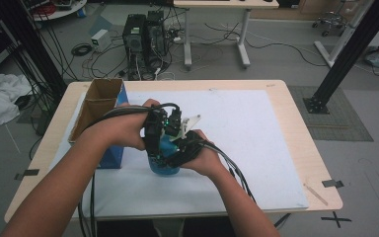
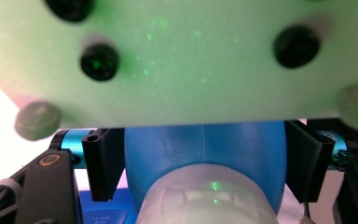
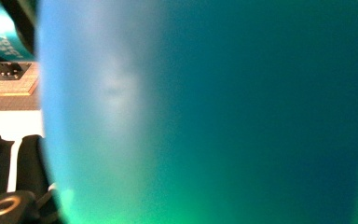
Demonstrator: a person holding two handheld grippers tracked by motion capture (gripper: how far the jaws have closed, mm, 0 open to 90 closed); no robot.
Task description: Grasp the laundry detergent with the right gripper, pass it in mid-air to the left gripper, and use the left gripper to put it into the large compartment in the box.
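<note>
Centrally, near the front of the white-covered surface (image 1: 256, 148), a blue bottle (image 1: 164, 160) is standing upright, just beside a blue-sided cardboard box (image 1: 101, 101). Both forearms are reaching in from below and converging on the bottle, wrists bent inward. The right gripper (image 1: 180, 148) is clenching the bottle's body from the right. The left gripper (image 1: 154, 140) is sitting over the bottle's pale cap (image 2: 205, 198); whether its pads are pressing the bottle is unclear.

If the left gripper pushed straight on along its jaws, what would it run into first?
The blue bottle: its whitish cap and blue shoulder already sit between the left gripper jaws. Directly beyond it hangs the pale plate of the right gripper, though how far beyond is unclear.
</note>
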